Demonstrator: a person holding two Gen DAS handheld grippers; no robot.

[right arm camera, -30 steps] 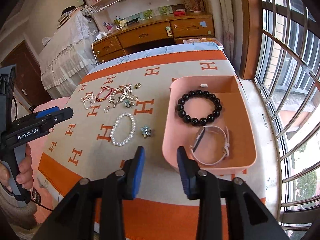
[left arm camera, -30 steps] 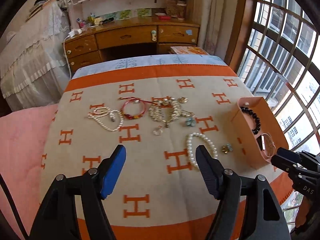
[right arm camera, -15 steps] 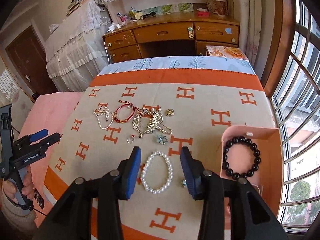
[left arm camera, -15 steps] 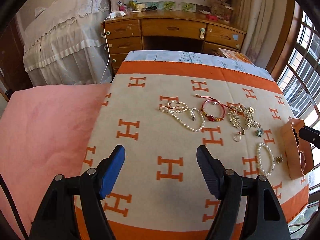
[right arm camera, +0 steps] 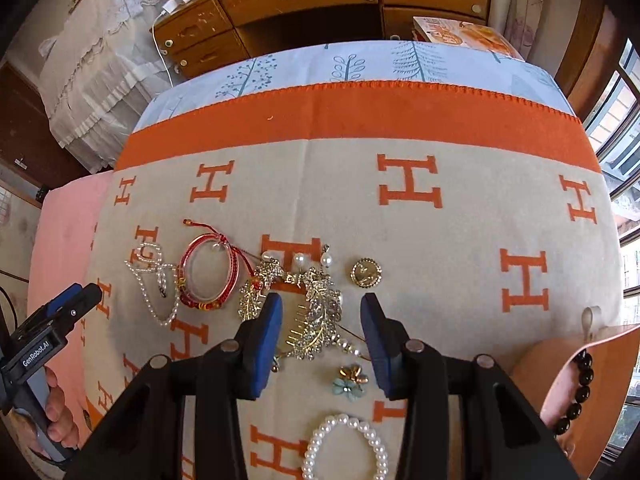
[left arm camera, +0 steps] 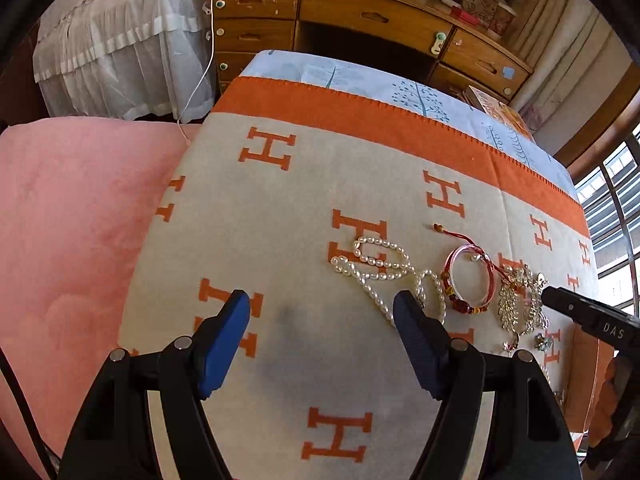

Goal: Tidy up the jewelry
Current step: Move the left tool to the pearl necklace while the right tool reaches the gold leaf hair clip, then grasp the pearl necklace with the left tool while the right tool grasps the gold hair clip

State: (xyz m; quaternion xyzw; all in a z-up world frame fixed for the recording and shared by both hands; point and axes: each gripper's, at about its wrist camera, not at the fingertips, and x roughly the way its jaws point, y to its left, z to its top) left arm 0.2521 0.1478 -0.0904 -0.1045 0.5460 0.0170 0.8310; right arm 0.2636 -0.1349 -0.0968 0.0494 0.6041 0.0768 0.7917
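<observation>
Jewelry lies on an orange-and-beige blanket [right arm camera: 400, 240]. My right gripper [right arm camera: 320, 308] hangs open over a gold crystal leaf hair comb [right arm camera: 316, 316], which shows in the gap between the jaws without touching them. Left of the comb lie a red bracelet [right arm camera: 208, 276] and a pearl necklace [right arm camera: 156, 280]. A gold round brooch [right arm camera: 366, 273] and two pearl earrings [right arm camera: 298, 258] lie by the comb; a flower piece [right arm camera: 350, 380] and a pearl bracelet [right arm camera: 344, 448] lie nearer. My left gripper [left arm camera: 322, 308] is open over bare blanket, left of the pearl necklace [left arm camera: 376, 268] and the red bracelet [left arm camera: 468, 280].
A pink tray [right arm camera: 560, 380] at the lower right holds a black bead bracelet [right arm camera: 580, 392]. A wooden desk [right arm camera: 320, 0] stands beyond the bed, with windows on the right. A pink cover [left arm camera: 72, 220] lies left of the blanket. A hand [right arm camera: 56, 420] holds the left gripper.
Both grippers swept left across the blanket and sank a little. The right one left the pink tray and now hangs over the hair comb. The left one passed the pearl bracelet to the blanket's left part.
</observation>
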